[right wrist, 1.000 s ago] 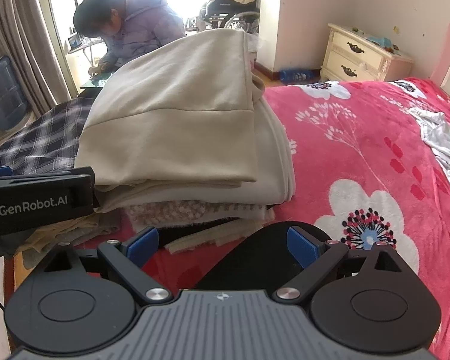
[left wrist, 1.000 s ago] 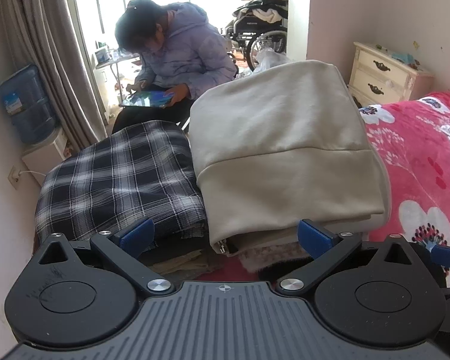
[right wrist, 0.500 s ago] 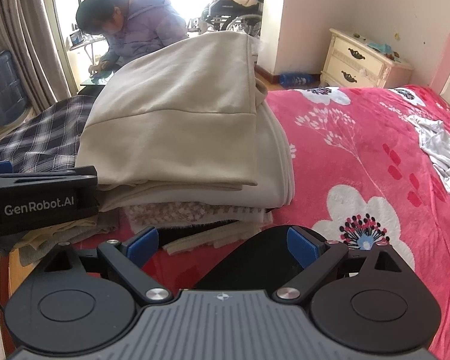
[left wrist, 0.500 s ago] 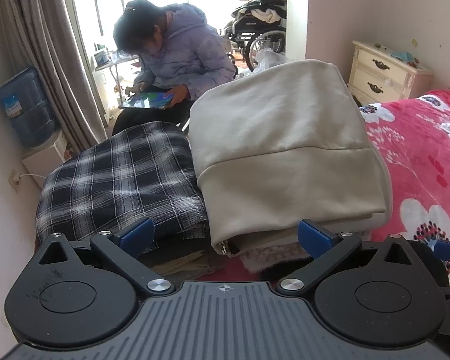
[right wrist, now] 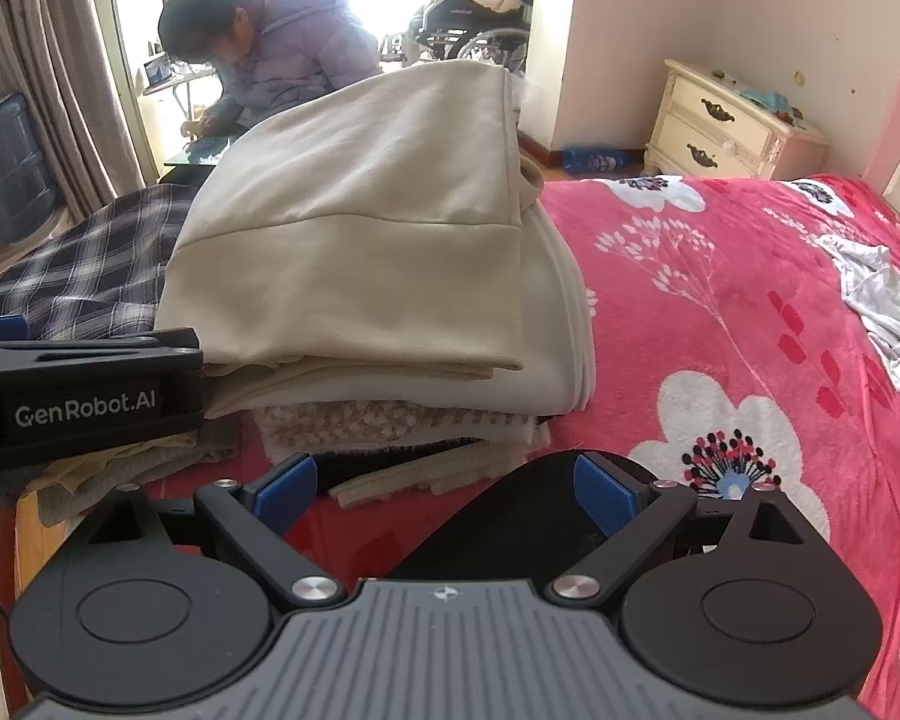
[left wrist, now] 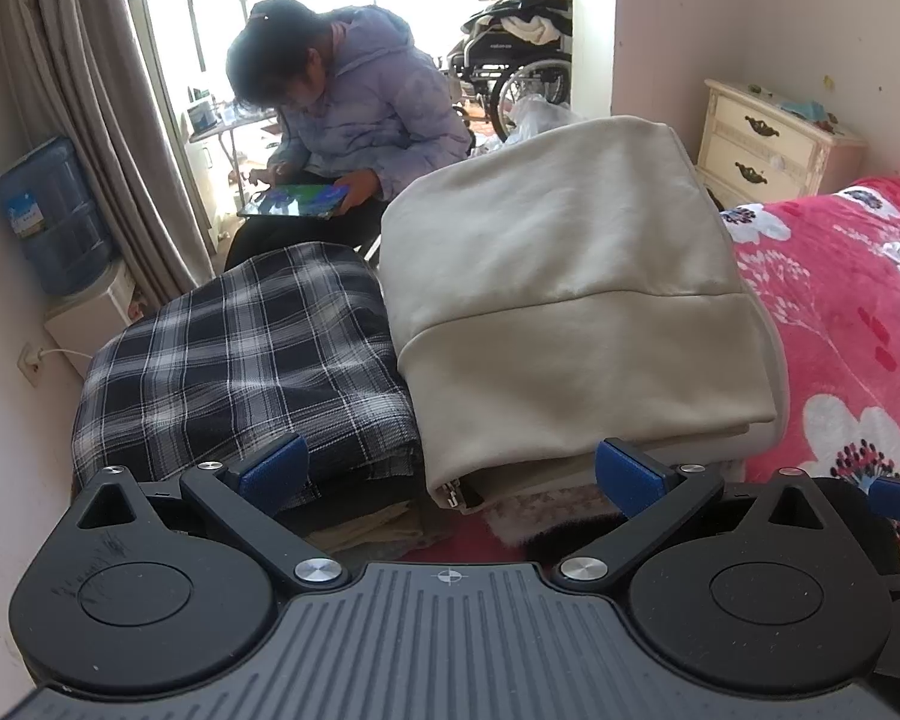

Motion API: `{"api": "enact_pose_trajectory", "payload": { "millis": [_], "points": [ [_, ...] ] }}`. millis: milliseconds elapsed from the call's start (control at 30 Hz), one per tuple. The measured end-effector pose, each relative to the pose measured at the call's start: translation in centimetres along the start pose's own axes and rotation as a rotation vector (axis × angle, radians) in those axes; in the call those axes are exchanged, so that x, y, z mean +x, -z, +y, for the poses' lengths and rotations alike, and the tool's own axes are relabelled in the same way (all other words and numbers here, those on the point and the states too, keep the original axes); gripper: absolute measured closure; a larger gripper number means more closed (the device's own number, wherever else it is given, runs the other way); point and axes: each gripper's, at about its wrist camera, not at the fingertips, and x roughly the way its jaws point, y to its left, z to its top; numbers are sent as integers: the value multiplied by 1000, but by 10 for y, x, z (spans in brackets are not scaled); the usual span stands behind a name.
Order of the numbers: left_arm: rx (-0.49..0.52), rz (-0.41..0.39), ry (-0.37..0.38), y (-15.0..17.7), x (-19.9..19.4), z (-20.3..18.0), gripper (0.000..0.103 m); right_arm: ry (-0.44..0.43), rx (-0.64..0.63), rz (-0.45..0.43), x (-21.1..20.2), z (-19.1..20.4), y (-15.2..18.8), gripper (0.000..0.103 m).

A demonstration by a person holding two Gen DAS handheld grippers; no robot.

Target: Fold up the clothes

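Unmoved: two folded stacks [left wrist: 570, 276], two spread hand-held grippers [left wrist: 450, 474].

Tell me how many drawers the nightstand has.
2. The cream nightstand by the wall shows an upper drawer and a lower drawer, each with a dark handle. The bed could hide anything lower.

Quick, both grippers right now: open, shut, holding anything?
Left gripper: open, holding nothing, facing the folded beige garment.
Right gripper: open, holding nothing; a black item lies between its fingers, ungripped.
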Motion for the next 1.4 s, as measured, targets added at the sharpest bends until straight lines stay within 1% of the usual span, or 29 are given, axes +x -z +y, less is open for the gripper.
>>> {"api": "enact_pose_trajectory", "payload": {
  "millis": [1400],
  "points": [
    [-7,8,2,1,7,11,0,3,-19,8,3,8,0,7]
  ]
}}
